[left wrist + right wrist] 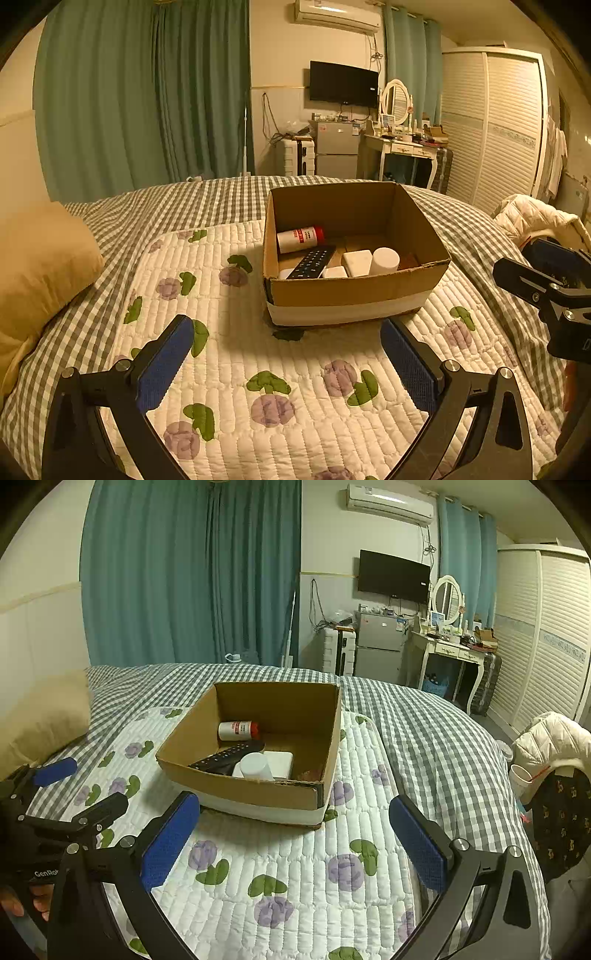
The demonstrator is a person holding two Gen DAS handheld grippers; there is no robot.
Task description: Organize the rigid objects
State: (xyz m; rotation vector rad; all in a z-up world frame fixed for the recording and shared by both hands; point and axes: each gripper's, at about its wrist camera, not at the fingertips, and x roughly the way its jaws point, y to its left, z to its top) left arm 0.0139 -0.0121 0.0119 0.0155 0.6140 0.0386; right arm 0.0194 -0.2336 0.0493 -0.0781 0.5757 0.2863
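Observation:
An open cardboard box (351, 291) (258, 794) stands on a flowered quilt on the bed. Inside lie a white bottle with a red cap (300, 238) (238, 730), a black remote (312, 263) (225, 757), a white rectangular block (357, 261) (280, 762) and a white cylinder (385, 260) (255, 766). My left gripper (288, 354) is open and empty, just short of the box's near wall. My right gripper (295, 830) is open and empty, also in front of the box. Each gripper's body shows at the edge of the other's view.
A tan pillow (40, 258) lies at the left. A white jacket (550, 738) hangs on a chair at the right of the bed. A checked bedcover (184, 203) surrounds the quilt (258, 369). Curtains, a fridge, a dressing table and a wardrobe stand beyond the bed.

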